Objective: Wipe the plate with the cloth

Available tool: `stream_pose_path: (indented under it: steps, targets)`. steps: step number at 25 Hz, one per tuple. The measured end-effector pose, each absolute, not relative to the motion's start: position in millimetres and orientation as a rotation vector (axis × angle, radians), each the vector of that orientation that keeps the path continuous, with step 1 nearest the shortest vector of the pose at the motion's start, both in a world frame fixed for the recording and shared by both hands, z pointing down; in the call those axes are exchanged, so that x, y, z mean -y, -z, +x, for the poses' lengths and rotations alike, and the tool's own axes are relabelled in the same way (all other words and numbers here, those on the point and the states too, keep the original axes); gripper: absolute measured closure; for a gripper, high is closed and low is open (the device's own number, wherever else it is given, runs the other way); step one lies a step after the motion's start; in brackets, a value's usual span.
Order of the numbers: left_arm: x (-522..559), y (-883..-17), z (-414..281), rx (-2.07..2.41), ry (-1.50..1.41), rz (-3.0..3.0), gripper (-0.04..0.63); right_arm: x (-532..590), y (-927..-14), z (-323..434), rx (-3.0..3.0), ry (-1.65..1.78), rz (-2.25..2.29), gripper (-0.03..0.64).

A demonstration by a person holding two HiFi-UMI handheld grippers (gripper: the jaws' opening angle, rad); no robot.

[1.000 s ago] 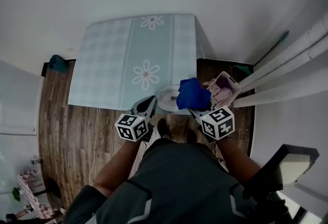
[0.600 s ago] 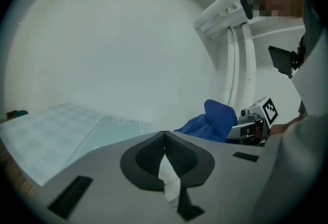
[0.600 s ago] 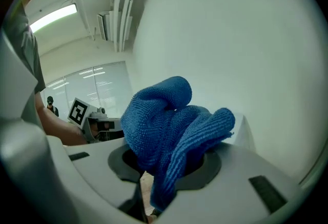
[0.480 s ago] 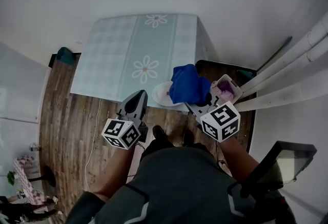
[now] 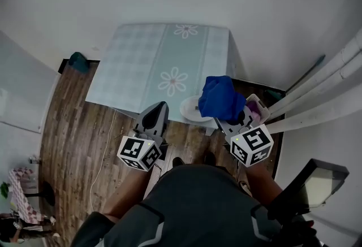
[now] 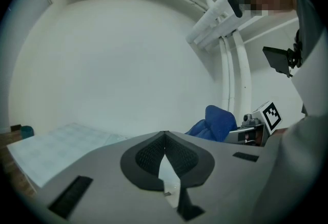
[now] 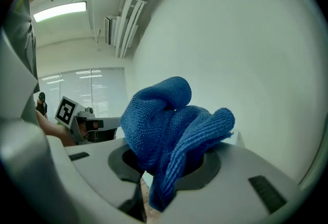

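Note:
In the head view a white plate (image 5: 189, 109) lies at the near right corner of the table (image 5: 141, 70), partly hidden behind the blue cloth (image 5: 219, 97). My right gripper (image 5: 229, 118) is shut on that cloth and holds it bunched up above the plate's right side. Seen from the right gripper view, the cloth (image 7: 169, 120) bulges out from between the jaws of the right gripper (image 7: 164, 164). My left gripper (image 5: 156, 115) hovers to the left of the plate, shut and empty. In the left gripper view its pads (image 6: 148, 154) meet at the tip of the left gripper (image 6: 164, 138).
The table wears a pale checked cover with flower prints. A small basket (image 5: 255, 109) with something purple in it sits on the floor right of the plate. White pipes (image 5: 328, 85) run along the right wall. A teal object (image 5: 78, 61) lies on the wooden floor (image 5: 73, 121).
Both grippers have risen. The right one carried the blue cloth up with it. The left one stayed shut.

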State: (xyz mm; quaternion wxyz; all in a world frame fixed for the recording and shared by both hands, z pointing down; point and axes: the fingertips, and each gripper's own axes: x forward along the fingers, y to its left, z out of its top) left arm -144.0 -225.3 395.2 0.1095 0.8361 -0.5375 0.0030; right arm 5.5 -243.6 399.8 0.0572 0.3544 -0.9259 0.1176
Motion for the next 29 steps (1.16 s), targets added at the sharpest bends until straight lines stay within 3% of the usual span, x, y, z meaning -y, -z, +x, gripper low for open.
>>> stream_pose_path:
  steps: [29]
  targets:
    - [215.1, -394.1, -162.9, 1.487, -0.002, 2.492, 0.586, 226.7, -371.4, -8.0, 2.772, -0.248, 1.245, 0.489]
